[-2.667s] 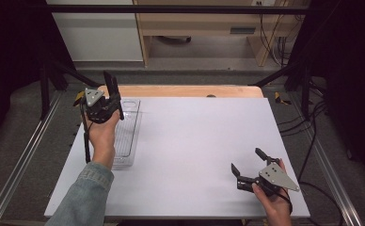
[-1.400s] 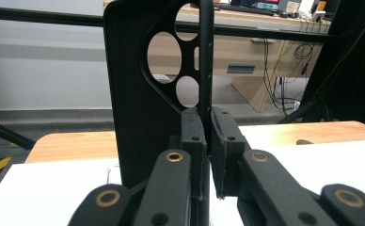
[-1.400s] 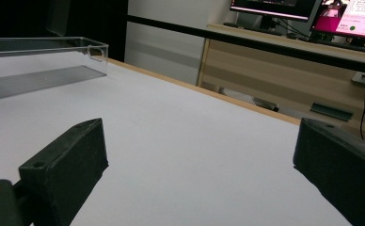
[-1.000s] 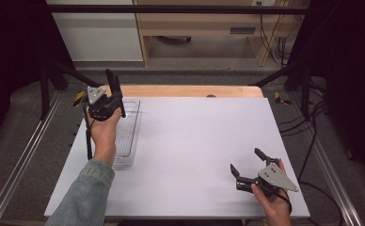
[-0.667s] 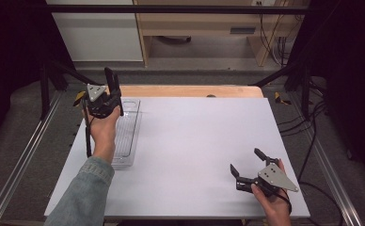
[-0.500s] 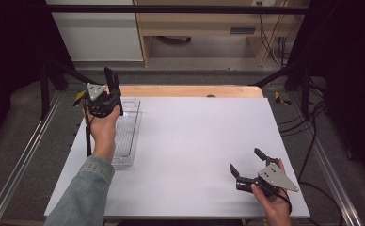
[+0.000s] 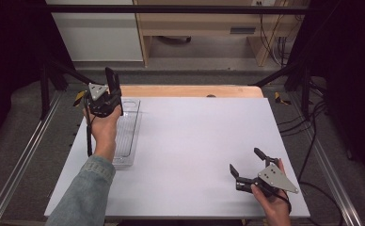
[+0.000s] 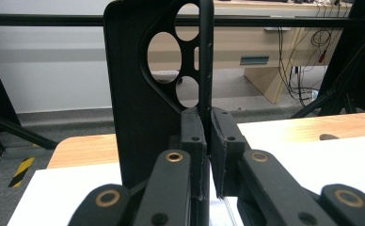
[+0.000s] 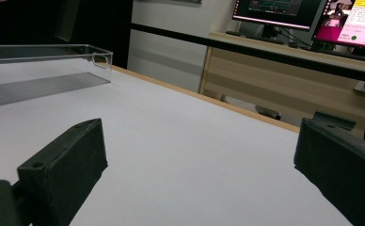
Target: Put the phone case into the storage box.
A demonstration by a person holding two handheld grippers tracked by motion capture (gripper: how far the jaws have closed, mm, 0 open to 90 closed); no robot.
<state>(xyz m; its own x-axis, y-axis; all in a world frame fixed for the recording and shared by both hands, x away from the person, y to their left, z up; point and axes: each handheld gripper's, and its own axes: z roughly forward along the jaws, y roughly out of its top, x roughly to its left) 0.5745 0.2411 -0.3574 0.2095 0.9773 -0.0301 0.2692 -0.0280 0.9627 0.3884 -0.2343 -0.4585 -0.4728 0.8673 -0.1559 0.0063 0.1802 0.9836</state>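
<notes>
A: Item: black phone case, held upright above the clear tray, clamped by its edge in the left tongs.

B: Right tongs: spread wide, nothing held, rested well right of the tray. Step judged: case carried; lowering into the tray is called for.

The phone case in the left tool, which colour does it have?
Black. The phone case, with round camera cut-outs, shows best in the left gripper view, clamped in the left tool.
</notes>
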